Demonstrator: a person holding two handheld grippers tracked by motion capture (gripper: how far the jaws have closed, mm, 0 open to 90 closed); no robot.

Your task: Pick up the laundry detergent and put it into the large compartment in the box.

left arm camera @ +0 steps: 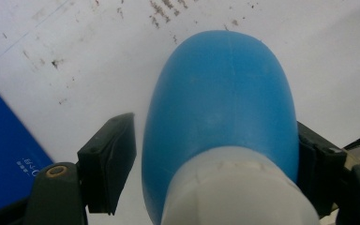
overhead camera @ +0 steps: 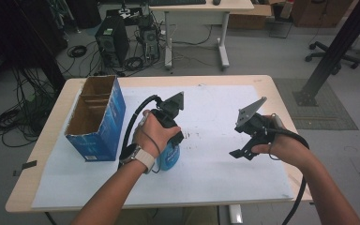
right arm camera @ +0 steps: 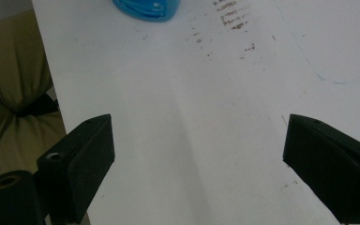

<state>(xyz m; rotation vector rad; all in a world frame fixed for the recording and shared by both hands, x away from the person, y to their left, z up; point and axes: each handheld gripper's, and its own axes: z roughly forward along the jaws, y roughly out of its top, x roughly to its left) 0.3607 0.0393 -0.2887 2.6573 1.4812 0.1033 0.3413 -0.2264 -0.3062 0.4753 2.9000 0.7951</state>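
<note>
White end of the bottle: it sits lowest and closest in the left gripper view, right between the two black pads.
Blue bottle (left arm camera: pixel 220 93): it stands on the white sheet (overhead camera: pixel 215 178) on the desk (overhead camera: pixel 262 84), left of the middle in the high view, just to the right of the blue box (overhead camera: pixel 96 117).
Left claw (left arm camera: pixel 213 126): it is around the bottle but not tight yet. The pad (left arm camera: pixel 311 164) at the right of the frame touches the blue side. The pad (left arm camera: pixel 115 159) at the left looks just beside it, with a thin strip of white between.
Right claw (right arm camera: pixel 197 124): it is wide apart with nothing in it, over bare sheet at the right of the high view, well apart from the bottle.
Step in hand: I think it is grabbing the bottle.
How to do it well: squeeze slowly until both pads press the blue part. Keep the claw level, so the round side does not slip out.
Watch out: the bottle is smooth and curved, so a fast squeeze from one side may push it over toward the box.
Right hand (overhead camera: pixel 281 150): best to wait where it is, out of the way.
</note>
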